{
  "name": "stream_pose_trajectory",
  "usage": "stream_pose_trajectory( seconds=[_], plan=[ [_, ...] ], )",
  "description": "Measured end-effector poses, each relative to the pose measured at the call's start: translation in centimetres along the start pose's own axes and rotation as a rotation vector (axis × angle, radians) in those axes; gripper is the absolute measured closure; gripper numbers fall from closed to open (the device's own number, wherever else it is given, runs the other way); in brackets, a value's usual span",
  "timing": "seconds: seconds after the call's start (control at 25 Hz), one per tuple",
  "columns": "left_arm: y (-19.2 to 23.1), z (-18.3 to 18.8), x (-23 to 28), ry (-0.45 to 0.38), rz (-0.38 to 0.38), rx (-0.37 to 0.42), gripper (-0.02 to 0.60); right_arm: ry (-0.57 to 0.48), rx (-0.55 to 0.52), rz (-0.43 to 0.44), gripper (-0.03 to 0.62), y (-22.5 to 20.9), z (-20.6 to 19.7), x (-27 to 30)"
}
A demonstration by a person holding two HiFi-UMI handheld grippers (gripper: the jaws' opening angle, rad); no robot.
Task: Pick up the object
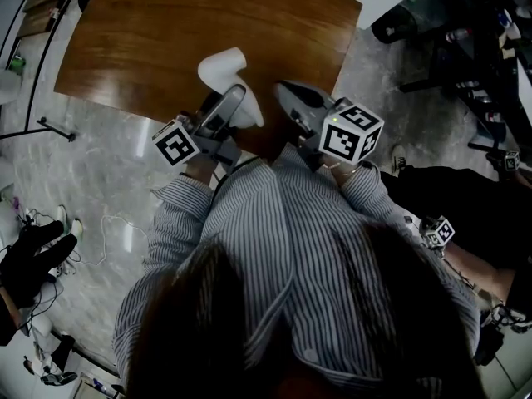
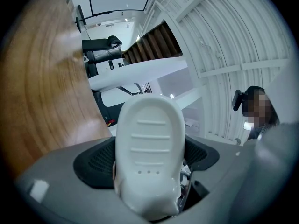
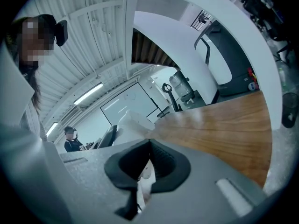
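— Where does the head view look from?
— Above the wooden table [image 1: 166, 48], over its near edge, steeply down.
— And the gripper views?
— Low at that edge, tilted upward. The left gripper [image 1: 234, 98] view is pressed close to the white object [image 2: 149, 157]. The right gripper [image 1: 287, 94] view looks across the table. All three views share the tabletop.

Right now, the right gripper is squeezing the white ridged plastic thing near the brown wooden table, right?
Not quite. It is the left gripper that is squeezing the white ridged plastic thing near the brown wooden table. The left gripper view shows it clamped between that gripper's jaws. The right gripper is shut with nothing in it.
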State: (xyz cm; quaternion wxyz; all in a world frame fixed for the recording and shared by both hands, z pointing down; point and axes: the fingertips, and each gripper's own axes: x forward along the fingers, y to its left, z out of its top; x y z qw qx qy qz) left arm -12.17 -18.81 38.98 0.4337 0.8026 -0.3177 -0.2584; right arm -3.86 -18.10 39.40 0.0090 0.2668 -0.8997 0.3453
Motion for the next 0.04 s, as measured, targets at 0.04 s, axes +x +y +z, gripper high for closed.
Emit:
stream_pose_trajectory(
  seconds=[0.04],
  plan=[
    [0.21,0.0,-0.09,0.004,0.007,0.005,0.127,0.0,0.0,0.001,0.592,0.03,-0.03,0.06]
  ],
)
